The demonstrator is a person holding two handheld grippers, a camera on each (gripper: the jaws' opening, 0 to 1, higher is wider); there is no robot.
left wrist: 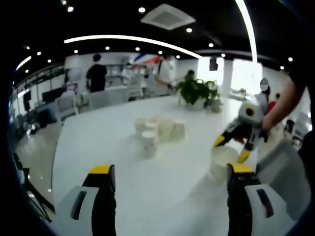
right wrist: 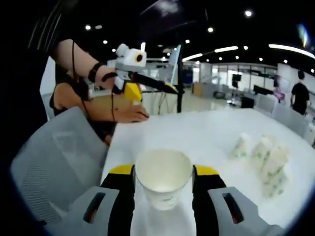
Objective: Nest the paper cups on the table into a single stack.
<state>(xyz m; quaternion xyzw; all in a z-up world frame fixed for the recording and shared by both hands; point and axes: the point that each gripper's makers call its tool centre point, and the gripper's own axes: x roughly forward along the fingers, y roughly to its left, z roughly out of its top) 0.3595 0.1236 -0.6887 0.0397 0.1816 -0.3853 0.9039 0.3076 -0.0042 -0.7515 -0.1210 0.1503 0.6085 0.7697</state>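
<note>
A white paper cup (right wrist: 163,182) stands upright between my right gripper's (right wrist: 163,173) yellow-tipped jaws, which press its sides near the table's edge. The same cup (left wrist: 221,163) appears in the left gripper view under the right gripper (left wrist: 231,148), held by a person's hand. Further along the white table (left wrist: 98,147), several more paper cups (left wrist: 158,130) sit in a loose cluster; in the right gripper view this cluster (right wrist: 266,157) lies at the right. My left gripper (left wrist: 170,172) is open and holds nothing, above the table well short of the cluster. The left gripper (right wrist: 150,90) also shows raised in a person's hand.
A potted plant (left wrist: 197,91) stands on the table beyond the cups. Grey chairs (right wrist: 54,162) (left wrist: 280,172) stand at the table's near edge. A person's arm (right wrist: 120,114) rests on a desk behind. People stand in the background (left wrist: 96,73).
</note>
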